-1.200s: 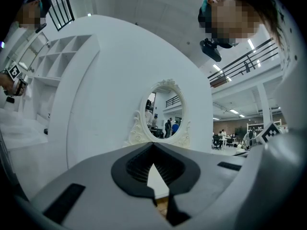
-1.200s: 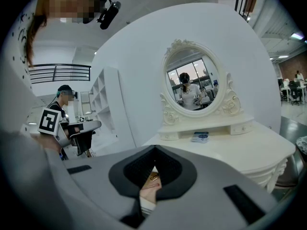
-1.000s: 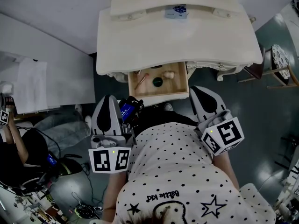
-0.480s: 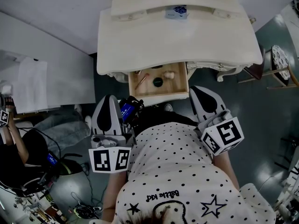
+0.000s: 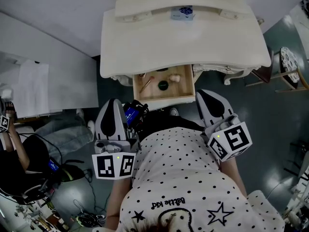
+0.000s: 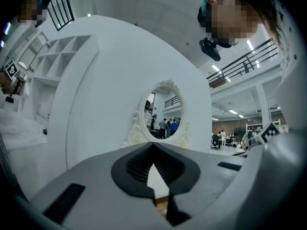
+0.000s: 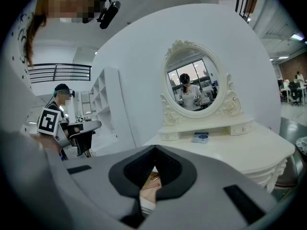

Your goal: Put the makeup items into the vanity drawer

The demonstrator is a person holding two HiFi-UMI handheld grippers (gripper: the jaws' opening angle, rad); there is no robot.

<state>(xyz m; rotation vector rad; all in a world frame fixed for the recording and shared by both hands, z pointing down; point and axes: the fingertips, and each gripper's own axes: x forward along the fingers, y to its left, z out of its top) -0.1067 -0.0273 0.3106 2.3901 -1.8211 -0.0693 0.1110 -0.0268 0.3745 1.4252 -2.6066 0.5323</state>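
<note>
The white vanity (image 5: 217, 42) stands ahead of me with its wooden drawer (image 5: 186, 92) pulled open. Inside lie a brush (image 5: 146, 84), a black round compact (image 5: 163, 85) and a beige sponge (image 5: 175, 77). My left gripper (image 5: 114, 104) hangs below and left of the drawer, shut with nothing in it. My right gripper (image 5: 206, 94) hangs just right of the drawer's front corner, also shut and empty. In the left gripper view the gripper (image 6: 153, 144) faces the oval mirror (image 6: 163, 110). In the right gripper view the gripper (image 7: 154, 147) points at the mirror (image 7: 192, 83), with part of the drawer showing through the pad gap.
A small blue box (image 5: 182, 12) sits on the vanity's back shelf, also in the right gripper view (image 7: 200, 137). A white desk (image 5: 43, 81) stands at the left, with a seated person (image 5: 19, 158) and floor cables below it. A patterned stool (image 5: 289, 64) is at the right.
</note>
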